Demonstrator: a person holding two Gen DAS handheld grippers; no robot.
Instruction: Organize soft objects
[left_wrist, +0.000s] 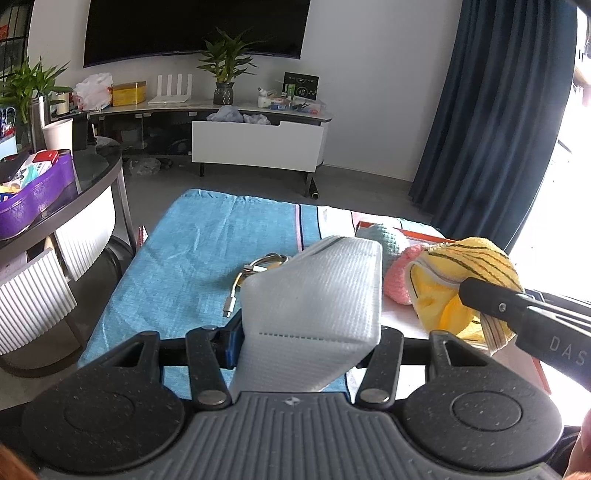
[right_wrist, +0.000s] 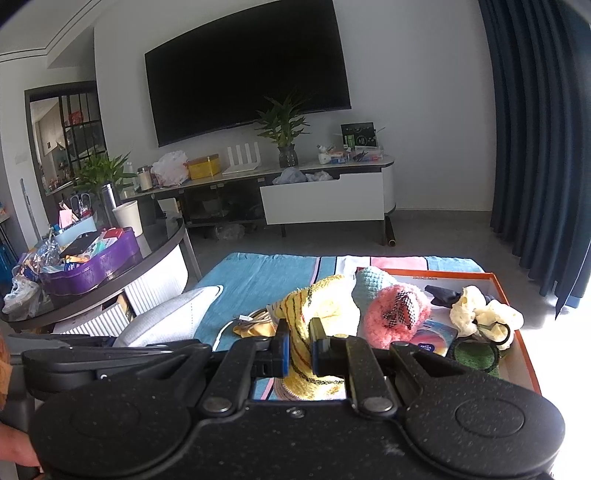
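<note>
My left gripper (left_wrist: 306, 336) is shut on a white face mask (left_wrist: 317, 299) and holds it above the blue towel (left_wrist: 207, 236). The mask also shows in the right wrist view (right_wrist: 170, 317), at the left. My right gripper (right_wrist: 298, 349) is shut on a yellow striped knitted pouch (right_wrist: 317, 306) and holds it over the towel beside the orange-rimmed tray (right_wrist: 495, 280). In the left wrist view the pouch (left_wrist: 465, 280) hangs from the right gripper's finger (left_wrist: 517, 306). A pink knitted piece (right_wrist: 391, 321) and a light blue knitted piece (right_wrist: 373, 284) lie in the tray.
A coiled white charging cable (left_wrist: 255, 273) lies on the towel. The tray also holds a cream scrunchie (right_wrist: 484, 314), a green round pad (right_wrist: 476, 354) and a dark cloth (right_wrist: 443, 295). A round table (right_wrist: 162, 247) with a purple bin (right_wrist: 92, 266) stands at the left.
</note>
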